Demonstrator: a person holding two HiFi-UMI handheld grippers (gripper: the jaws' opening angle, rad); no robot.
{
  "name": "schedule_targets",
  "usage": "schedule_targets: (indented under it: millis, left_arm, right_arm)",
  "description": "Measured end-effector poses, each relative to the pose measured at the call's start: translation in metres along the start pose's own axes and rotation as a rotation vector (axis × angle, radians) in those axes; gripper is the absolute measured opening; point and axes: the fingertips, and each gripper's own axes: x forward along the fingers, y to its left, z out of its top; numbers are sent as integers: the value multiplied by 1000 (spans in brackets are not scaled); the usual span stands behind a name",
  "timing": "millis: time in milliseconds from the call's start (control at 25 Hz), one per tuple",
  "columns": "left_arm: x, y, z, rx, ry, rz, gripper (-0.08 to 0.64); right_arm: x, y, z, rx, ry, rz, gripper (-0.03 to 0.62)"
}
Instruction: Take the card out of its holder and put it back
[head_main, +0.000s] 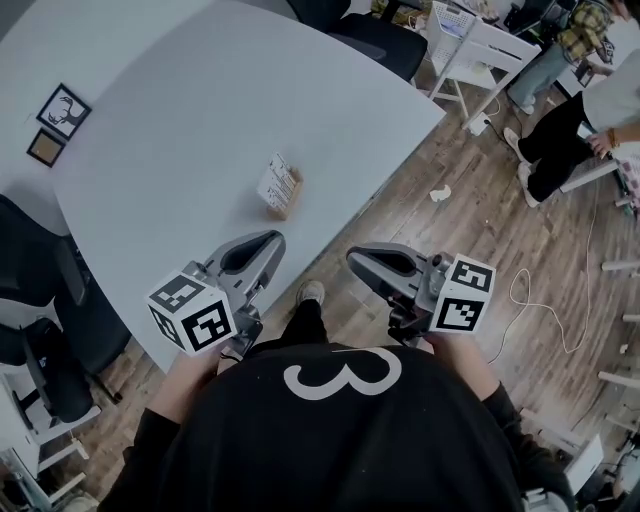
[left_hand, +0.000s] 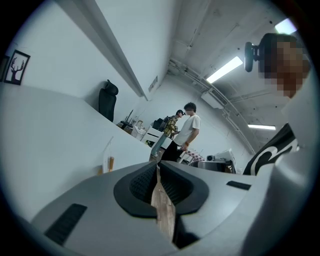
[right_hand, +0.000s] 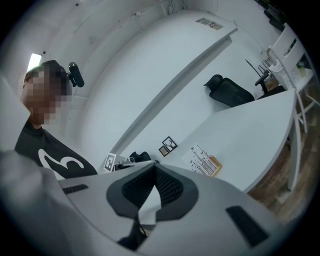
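A white printed card (head_main: 277, 182) stands upright in a small wooden holder (head_main: 288, 203) near the front edge of the white table (head_main: 150, 150). Both grippers are held close to the person's body, short of that edge and apart from the card. My left gripper (head_main: 273, 239) has its jaws together with nothing in them, and so does my right gripper (head_main: 352, 257). In the left gripper view the card (left_hand: 106, 156) shows edge-on beyond the shut left gripper (left_hand: 157, 165). The right gripper view has the card (right_hand: 200, 158) and holder (right_hand: 215, 167) ahead of the shut right gripper (right_hand: 154, 166).
Two small picture frames (head_main: 62, 110) lie at the table's far left. A black chair (head_main: 40, 330) stands left of the table and another chair (head_main: 375, 35) behind it. People (head_main: 570, 110) stand at the right by white furniture (head_main: 470, 50). A cable (head_main: 540, 310) and crumpled paper (head_main: 440, 193) lie on the wood floor.
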Motion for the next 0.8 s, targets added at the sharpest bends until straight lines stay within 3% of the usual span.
schedule_targets:
  millis: [240, 480, 800]
  left_arm:
    - [7, 35, 6, 4, 7, 47, 18]
    - [14, 70, 4, -8, 24, 139, 114]
    - [27, 106, 3, -33, 22, 209, 150]
  right_arm:
    - [16, -19, 5, 20, 10, -15, 6]
    - [24, -34, 4, 49, 29, -25, 6]
    - [28, -50, 5, 70, 34, -46, 6]
